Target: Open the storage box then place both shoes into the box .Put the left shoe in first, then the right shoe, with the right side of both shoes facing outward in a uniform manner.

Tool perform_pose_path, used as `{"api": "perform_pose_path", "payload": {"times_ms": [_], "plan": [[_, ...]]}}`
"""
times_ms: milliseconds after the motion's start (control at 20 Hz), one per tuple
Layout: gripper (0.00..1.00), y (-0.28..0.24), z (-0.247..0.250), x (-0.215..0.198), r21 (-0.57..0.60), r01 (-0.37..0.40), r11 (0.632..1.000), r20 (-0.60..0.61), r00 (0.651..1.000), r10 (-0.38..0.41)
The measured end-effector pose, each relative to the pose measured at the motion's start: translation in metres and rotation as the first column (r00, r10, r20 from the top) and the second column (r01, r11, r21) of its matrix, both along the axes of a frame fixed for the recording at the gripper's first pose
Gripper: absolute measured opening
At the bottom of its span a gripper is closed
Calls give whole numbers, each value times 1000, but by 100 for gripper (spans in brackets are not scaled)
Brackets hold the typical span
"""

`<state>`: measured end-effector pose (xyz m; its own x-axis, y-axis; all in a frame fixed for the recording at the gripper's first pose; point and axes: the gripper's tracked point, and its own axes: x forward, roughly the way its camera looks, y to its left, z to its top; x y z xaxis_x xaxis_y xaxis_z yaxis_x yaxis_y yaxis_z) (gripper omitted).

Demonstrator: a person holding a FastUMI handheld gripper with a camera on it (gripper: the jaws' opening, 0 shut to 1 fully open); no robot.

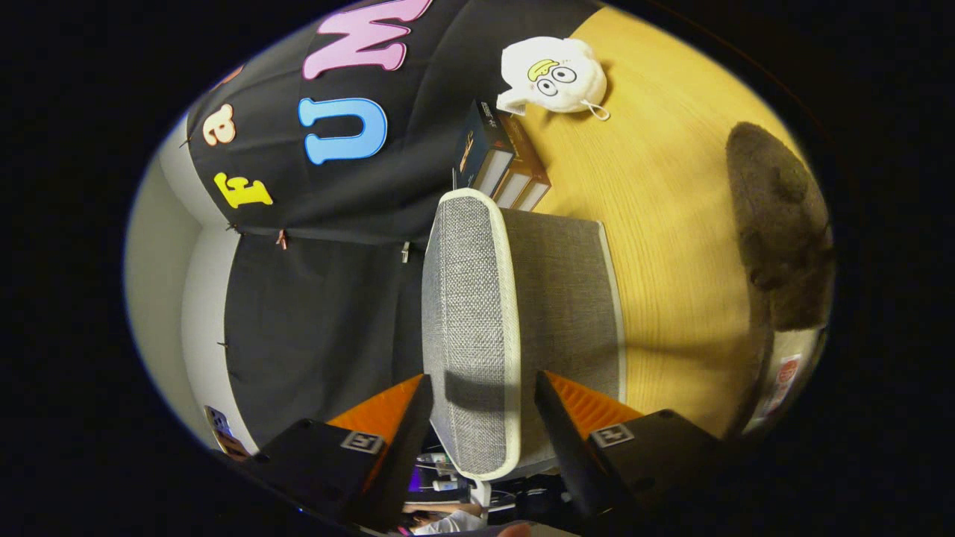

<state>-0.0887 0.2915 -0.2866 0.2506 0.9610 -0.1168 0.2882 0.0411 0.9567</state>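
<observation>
gripper view is rolled sideways: the wooden table (pixel 671 224) runs up the right side and the booth's black cloth wall (pixel 313 298) fills the left

storage box (pixel 515 321): grey woven fabric with pale cream piping along its edges. the part nearest the gripper looks like its lid or a side panel (pixel 466 328), seen face on; a darker grey face of the box sits beside it, toward the table. the box stands on the table, just in front of the wall

gripper (pixel 481 418): fingers spread apart, one on each side of the near end of the grey panel. the panel's rounded, piped corner lies in the gap between them and reaches past the tips toward the camera. one finger casts a shadow across the fabric. cannot tell whether either finger actually touches the fabric; the gap looks wider than the panel edge, so this does not read as a clamp

beyond the box, further from the fingers: a short row of books (pixel 500 160) standing against the wall, and past them a white plush toy (pixel 556 74) with cartoon eyes lying on the table. well off to the table side, apart from the box, a brown fuzzy shoe (pixel 780 224) rests on the wood; the second shoe cannot be made out
</observation>
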Motion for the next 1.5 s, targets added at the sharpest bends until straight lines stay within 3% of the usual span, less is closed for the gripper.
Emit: {"api": "perform_pose_path", "payload": {"times_ms": [150,300,400,750,1000,1200,1500], "plan": [[50,0,5,-3,61,-25,998,-23,999,26],[18,-13,13,7,78,16,997,-5,1000,-15],[6,-15,18,5,65,13,998,31,999,-15],[5,-18,56,8,-60,20,998,138,990,-11],[5,-9,121,32,-141,63,988,295,955,-19],[7,18,164,50,-220,85,972,405,914,11],[7,88,207,57,-247,80,966,440,897,38]]}}
